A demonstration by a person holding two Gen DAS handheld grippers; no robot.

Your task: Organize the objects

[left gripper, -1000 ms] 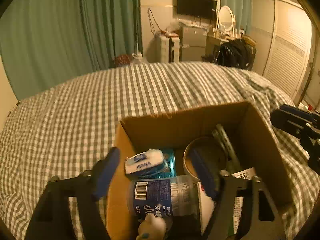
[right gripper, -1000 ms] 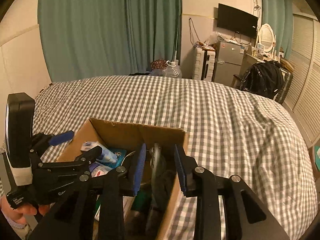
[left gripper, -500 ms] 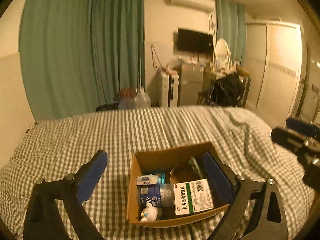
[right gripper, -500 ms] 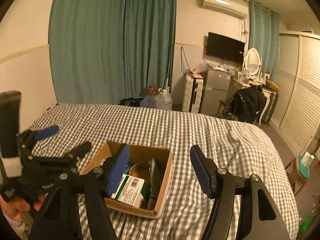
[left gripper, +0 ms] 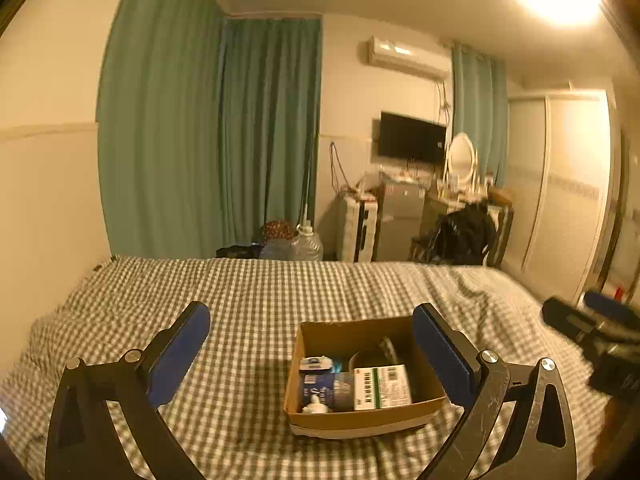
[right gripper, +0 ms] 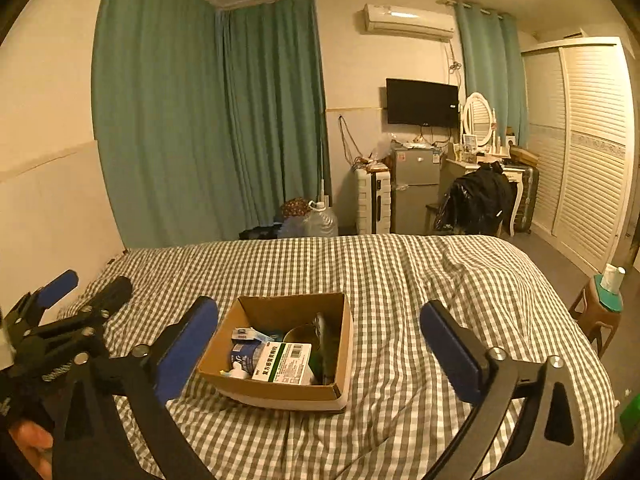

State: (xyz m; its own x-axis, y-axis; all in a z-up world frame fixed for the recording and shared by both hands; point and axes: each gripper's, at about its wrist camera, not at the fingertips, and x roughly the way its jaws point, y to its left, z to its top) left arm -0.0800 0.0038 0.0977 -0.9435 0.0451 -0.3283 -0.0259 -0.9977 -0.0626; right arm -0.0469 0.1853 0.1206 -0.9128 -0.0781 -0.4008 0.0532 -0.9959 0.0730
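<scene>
An open cardboard box sits on the checked bed. Inside lie a green-and-white medicine box, a blue-labelled clear bottle, a tissue pack, a round tin and a small white figure. My left gripper is wide open, raised well back from the box, with nothing between its blue pads. My right gripper is also wide open and empty, above and behind the box. Each gripper shows at the edge of the other's view.
The green-checked bedspread covers the whole bed. Green curtains, a wall TV, a small fridge, a dressing table with a black bag and louvred wardrobe doors stand beyond. A stool stands at the bed's right.
Both grippers have pulled up and back from the box. The right one has opened wide. The medicine box now lies in the cardboard box on the bottle's right.
</scene>
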